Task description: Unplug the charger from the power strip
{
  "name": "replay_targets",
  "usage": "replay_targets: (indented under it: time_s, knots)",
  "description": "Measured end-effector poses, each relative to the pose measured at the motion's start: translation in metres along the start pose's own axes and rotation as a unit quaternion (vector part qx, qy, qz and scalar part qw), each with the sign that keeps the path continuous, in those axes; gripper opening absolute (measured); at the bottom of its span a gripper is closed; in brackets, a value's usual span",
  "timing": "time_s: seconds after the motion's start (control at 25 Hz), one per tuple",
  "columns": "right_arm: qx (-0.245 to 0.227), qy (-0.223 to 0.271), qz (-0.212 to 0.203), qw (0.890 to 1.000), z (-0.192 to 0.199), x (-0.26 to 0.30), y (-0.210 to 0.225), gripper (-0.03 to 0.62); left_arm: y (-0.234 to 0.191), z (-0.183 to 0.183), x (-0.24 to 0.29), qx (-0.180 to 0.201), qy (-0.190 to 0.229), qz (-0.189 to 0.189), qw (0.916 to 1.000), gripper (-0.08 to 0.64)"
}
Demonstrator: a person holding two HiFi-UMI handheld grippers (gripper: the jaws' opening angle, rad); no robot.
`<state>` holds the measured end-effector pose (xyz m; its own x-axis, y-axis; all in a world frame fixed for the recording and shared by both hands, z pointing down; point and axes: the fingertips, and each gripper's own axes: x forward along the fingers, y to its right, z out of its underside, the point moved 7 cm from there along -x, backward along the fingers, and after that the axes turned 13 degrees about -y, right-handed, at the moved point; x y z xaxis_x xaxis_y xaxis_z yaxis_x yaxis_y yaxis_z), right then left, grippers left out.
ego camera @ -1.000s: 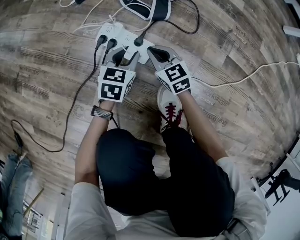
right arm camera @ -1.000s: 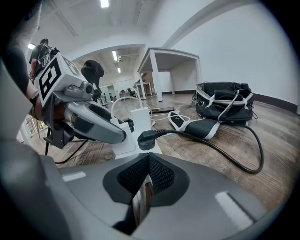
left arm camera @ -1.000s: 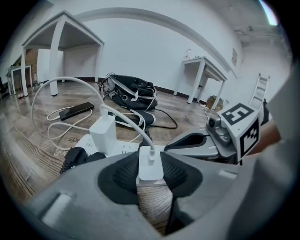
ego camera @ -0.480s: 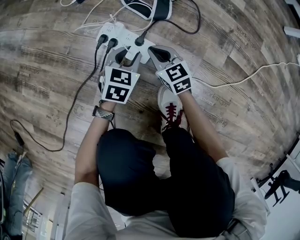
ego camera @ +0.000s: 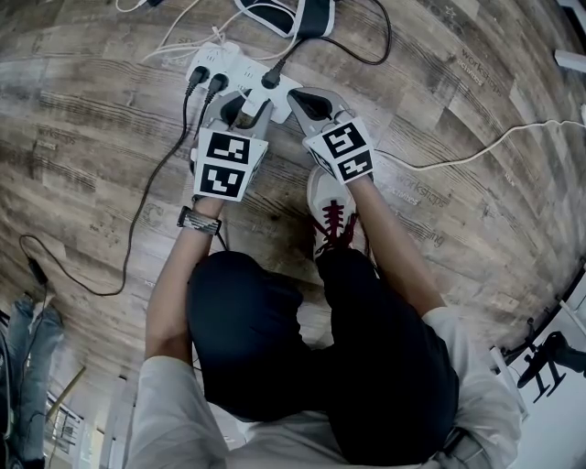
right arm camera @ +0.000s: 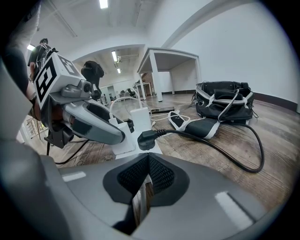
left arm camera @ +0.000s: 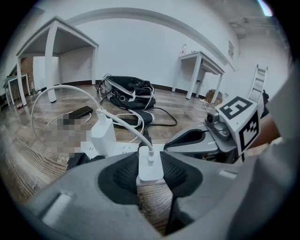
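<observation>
A white power strip (ego camera: pixel 240 69) lies on the wooden floor with several plugs in it. My left gripper (ego camera: pixel 242 103) reaches down onto its near part. In the left gripper view the pads are shut on a small white charger (left arm camera: pixel 150 165), one on each side; its white cable arcs up and away to the left. The charger's lower end meets the strip (left arm camera: pixel 123 150). My right gripper (ego camera: pixel 298 99) sits with shut jaws at the strip's near end (right arm camera: pixel 123 145), beside a black plug (right arm camera: pixel 145 139). Whether it presses on the strip I cannot tell.
A taller white adapter (left arm camera: pixel 104 136) and two black plugs (ego camera: pixel 207 82) sit further along the strip. A black bag (ego camera: pixel 293 14) lies beyond it, with black cords running off left. A white cable (ego camera: pixel 476 151) crosses the floor at right. The person's shoe (ego camera: pixel 331 215) is just behind the grippers.
</observation>
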<state>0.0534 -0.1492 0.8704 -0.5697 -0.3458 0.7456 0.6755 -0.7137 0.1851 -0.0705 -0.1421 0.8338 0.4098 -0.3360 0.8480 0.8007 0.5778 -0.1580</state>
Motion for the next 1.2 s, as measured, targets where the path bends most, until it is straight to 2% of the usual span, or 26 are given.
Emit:
replay_targets:
  time_s: [0.12,0.56,0.84,1.08,1.2]
  knots:
    - [0.000,0.001,-0.001,1.000,0.001,0.000,0.000,0.000,0.003,0.000,0.000,0.013,-0.001,-0.007,0.9999,0.140]
    - [-0.001,0.000,0.001,1.000,0.001,0.000,0.000,0.000,0.002,0.001,0.000,0.010,0.002,-0.005,0.9999,0.140]
    - [-0.001,0.000,0.000,1.000,0.000,0.000,0.001,0.000,-0.001,-0.007,-0.014,-0.003,0.026,-0.003,0.9997,0.140]
    - [0.001,-0.001,-0.002,1.000,0.001,0.000,0.000,-0.002,-0.003,-0.005,-0.017,-0.032,0.031,0.018,0.9988,0.140]
    - [-0.001,0.000,0.000,1.000,0.001,0.000,0.000,-0.002,0.001,-0.007,-0.016,-0.033,0.033,0.026,0.9986,0.140]
